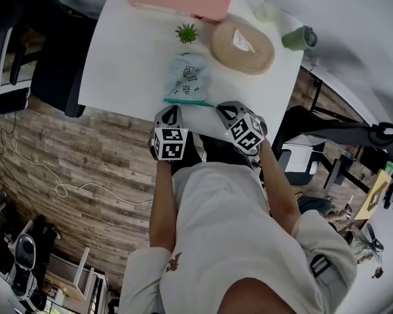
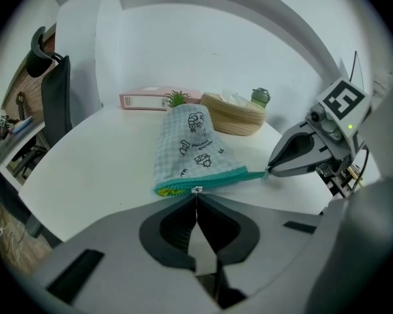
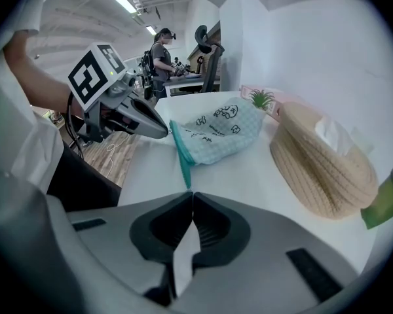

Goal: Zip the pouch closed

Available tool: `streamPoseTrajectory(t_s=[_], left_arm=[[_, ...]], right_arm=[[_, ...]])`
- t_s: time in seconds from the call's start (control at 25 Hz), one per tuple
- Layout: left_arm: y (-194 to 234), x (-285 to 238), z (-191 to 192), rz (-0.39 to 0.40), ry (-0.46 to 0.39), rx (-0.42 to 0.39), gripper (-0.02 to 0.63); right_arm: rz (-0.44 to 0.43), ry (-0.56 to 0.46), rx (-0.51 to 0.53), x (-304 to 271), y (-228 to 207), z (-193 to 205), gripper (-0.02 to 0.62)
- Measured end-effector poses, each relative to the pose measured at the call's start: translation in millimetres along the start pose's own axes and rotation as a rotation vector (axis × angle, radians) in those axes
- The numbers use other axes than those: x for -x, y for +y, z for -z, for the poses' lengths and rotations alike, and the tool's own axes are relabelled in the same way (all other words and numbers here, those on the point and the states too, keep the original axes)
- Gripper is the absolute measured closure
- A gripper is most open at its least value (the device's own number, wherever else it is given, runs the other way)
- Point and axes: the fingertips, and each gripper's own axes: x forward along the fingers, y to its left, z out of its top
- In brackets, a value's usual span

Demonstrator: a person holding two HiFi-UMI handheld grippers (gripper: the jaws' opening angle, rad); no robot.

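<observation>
Left gripper view gave me the clearest read. The left tool (image 2: 196, 198) had its jaws pressed fully together, with the small pale zip pull (image 2: 196, 190) nipped at their very tips. The pouch (image 2: 187, 142), blue-checked with little drawings, lay flat on the white surface (image 2: 98, 156) straight ahead of that tool. Its body stretched away from me and its teal zip (image 2: 216, 179) ran along the near edge.

That zip was the axis that mattered. It lay crosswise in front of the left tool, from the right tool (image 2: 270, 172) at one end to the pouch's left corner at the other. The right tool was likewise clamped shut, on the zip tail (image 3: 183, 177) that stuck out past the pouch's right corner. In the right gripper view the teal strip led straight into its closed tips.

Between the right tool and the pull, the teeth looked joined. Left of the pull a short stretch gaped and showed yellow lining (image 2: 164, 191). I judged the zipping mostly done, with the remaining gap on the side of the left tool away from the right tool.

As I read it, the coming move called for a draw leftwards along the zip's own line, level with the surface, while the right tool anchored the far end. The left tool was nearer the open corner and was the only one placed to make that draw.
</observation>
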Motion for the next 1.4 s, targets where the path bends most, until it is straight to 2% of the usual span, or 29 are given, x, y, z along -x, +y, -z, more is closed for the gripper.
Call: streamPoseTrajectory(t_s=[1.0,1.4], left_arm=[[28.9,5.0,1.4,-0.045,0.007,-0.002,0.608],[30.2,1.5,6.6,-0.033,0.014,-0.007,0.607]], right_arm=[[0.027,0.005,-0.025,0.6,-5.1,0.6,0.591],[0.053,0.014,-0.026,-3.6,-3.2,2.0,0.591]])
